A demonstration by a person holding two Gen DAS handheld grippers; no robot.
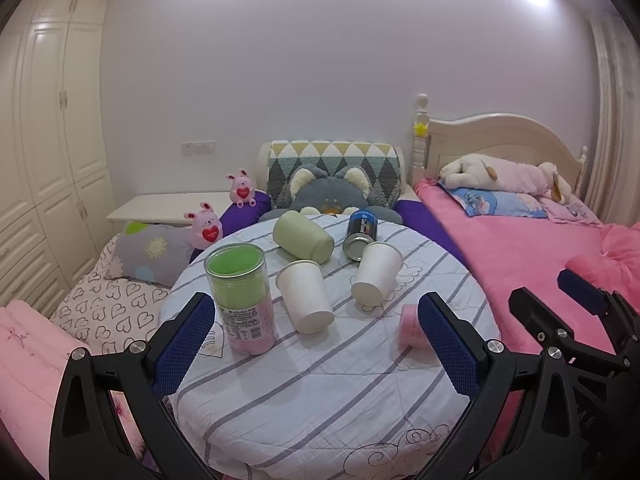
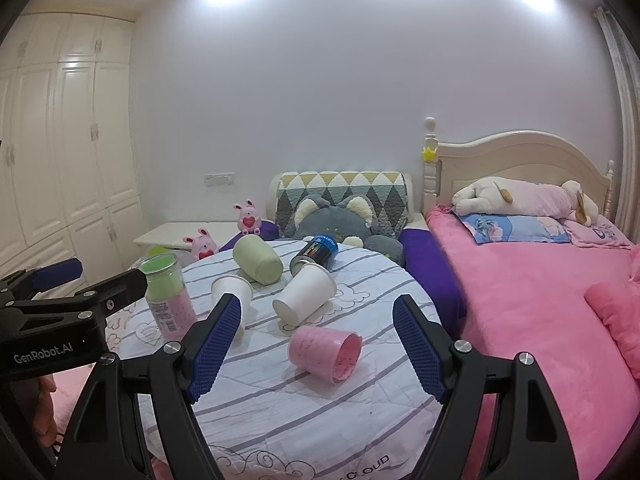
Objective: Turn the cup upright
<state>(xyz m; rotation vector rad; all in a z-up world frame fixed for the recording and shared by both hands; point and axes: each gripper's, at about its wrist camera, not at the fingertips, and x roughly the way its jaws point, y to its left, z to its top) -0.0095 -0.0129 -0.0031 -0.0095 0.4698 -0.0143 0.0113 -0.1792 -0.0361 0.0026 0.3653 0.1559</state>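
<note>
A round table with a striped cloth point(image 1: 320, 392) point(image 2: 320, 408) holds several cups. A pink cup point(image 2: 326, 353) lies on its side, mouth toward the right; in the left wrist view point(image 1: 409, 326) my finger half hides it. Two white paper cups point(image 1: 305, 296) point(image 1: 377, 273) and a pale green cup point(image 1: 303, 237) also lie tipped over. My right gripper point(image 2: 318, 354) is open, its jaws on either side of the pink cup, just short of it. My left gripper point(image 1: 316, 350) is open and empty over the table's near part.
A clear jar with green and pink contents point(image 1: 242, 298) stands upright at the table's left. A dark can point(image 1: 360, 232) lies on its side at the back. A pink bed point(image 2: 540, 300) is to the right, cushions and plush toys point(image 1: 326, 196) behind, wardrobes point(image 1: 48, 140) to the left.
</note>
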